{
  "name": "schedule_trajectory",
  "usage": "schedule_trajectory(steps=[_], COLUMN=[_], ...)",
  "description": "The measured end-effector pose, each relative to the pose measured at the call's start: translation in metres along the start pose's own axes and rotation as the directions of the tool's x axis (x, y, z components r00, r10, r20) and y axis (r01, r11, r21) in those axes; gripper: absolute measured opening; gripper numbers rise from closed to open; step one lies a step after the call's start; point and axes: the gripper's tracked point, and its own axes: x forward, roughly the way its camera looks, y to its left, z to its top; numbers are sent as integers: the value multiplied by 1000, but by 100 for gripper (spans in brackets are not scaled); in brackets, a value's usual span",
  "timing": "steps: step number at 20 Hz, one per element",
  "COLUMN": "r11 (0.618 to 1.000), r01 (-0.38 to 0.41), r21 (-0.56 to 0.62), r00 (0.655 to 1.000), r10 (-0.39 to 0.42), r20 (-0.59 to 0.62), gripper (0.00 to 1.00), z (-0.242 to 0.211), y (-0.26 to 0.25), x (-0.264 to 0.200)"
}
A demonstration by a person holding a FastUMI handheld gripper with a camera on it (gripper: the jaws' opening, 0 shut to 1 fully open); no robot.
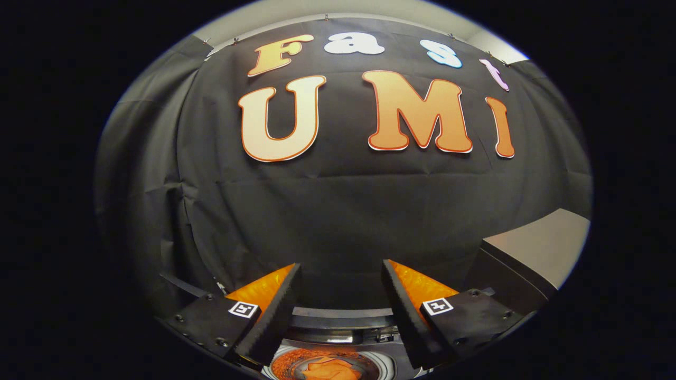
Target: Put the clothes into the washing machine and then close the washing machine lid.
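Tool (340, 311) level, aimed at the far wall (338, 211), fingers spread, nothing between them. Below them, washer (338, 322) drum holds orange cloth (330, 369). Grey box (549, 248) right.

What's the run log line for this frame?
gripper: open, empty | orange cloth: in washer drum, below fingers | lid: not confirmed closed

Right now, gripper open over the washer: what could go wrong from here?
1. The orange cloth lies in the drum below the open gripper; if any of it rides up to the rim, the lid could catch it.
2. The grey box stands close beside the fingers; a sideways swing could clip it.
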Motion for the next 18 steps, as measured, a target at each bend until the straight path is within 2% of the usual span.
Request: schedule_trajectory(steps=[5, 11, 18], r11=[1000, 1000, 995], r01=[-2, 5, 39], r21=[-1, -3, -90], r00=[1000, 1000, 998], r10=[2, -5, -35], r20=[10, 9, 50], gripper=[97, 97, 97], z=[-5, -31, -65], y=[1, -3, -15], x=[-10, -42, -80])
